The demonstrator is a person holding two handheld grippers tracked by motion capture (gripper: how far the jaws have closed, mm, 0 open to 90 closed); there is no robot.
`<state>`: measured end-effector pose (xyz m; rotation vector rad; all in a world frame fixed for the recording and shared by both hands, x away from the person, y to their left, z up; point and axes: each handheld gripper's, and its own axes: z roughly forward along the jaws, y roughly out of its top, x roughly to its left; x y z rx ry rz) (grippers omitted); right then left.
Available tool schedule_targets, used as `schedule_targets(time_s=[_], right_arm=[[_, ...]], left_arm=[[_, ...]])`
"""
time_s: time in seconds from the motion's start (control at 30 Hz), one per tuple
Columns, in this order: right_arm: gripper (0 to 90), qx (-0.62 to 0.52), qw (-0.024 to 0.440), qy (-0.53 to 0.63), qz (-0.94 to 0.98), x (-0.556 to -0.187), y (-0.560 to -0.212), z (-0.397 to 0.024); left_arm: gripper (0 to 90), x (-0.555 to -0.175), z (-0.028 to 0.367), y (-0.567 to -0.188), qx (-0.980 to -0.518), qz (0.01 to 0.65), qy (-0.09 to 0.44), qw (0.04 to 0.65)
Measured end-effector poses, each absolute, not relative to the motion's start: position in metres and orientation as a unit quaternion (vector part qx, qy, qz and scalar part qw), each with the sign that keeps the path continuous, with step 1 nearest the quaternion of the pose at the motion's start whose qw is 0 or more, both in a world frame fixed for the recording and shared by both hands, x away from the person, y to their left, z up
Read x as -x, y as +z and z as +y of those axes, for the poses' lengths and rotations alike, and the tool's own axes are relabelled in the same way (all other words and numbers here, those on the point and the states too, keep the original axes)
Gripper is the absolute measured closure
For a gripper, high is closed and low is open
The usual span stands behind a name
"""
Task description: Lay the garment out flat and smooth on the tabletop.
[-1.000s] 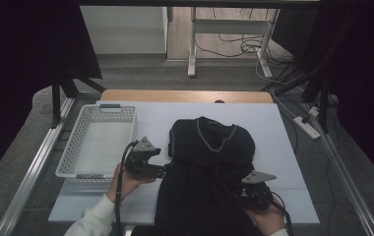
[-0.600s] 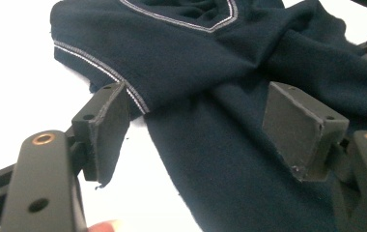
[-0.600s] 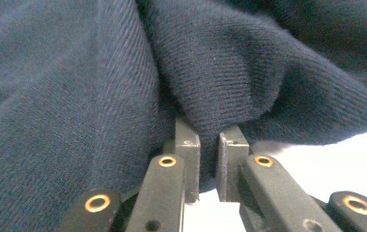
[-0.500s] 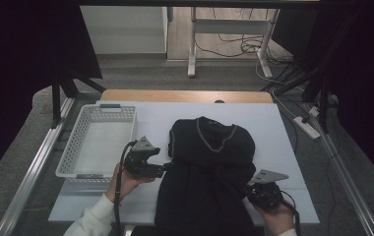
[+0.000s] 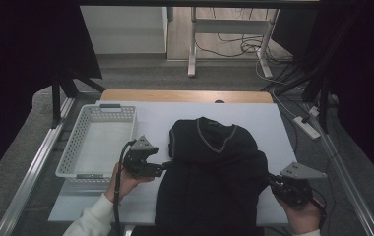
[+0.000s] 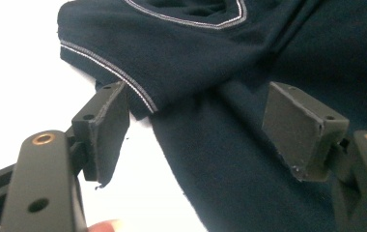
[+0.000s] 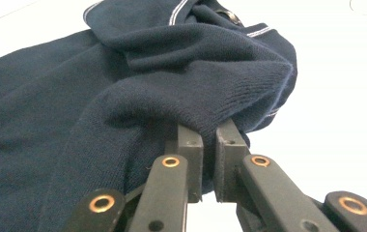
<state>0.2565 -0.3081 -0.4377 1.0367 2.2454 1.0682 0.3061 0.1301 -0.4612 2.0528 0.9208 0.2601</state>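
At the sweater's (image 5: 214,167) right edge, the right gripper (image 7: 209,145) has just clamped onto a fold and lifted it, starting the fold, while the left gripper (image 6: 196,125) waits agape.

One dark sweater (image 5: 214,172), one white basket (image 5: 96,147), two grippers, left (image 5: 164,166) and right (image 5: 272,181), on one desk (image 5: 268,118); beyond, seemingly one power strip (image 5: 307,127).

From up high I see a dim room with black corners, and the white table (image 5: 268,123) is the brightest part. In my gripper views the table glares white, the dark sweater (image 7: 75,96) looks sharp, and the jaws look a little fuzzy
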Motion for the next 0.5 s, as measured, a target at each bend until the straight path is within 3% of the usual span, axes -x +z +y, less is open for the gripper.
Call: schedule_targets(time_s=[0.5], right_arm=[[84.5, -0.416, 0.216, 0.353, 0.81, -0.276, -0.466, -0.326]], left_arm=[[25.8, -0.306, 0.129, -0.461, -0.822, 0.367, 0.105, 0.424]])
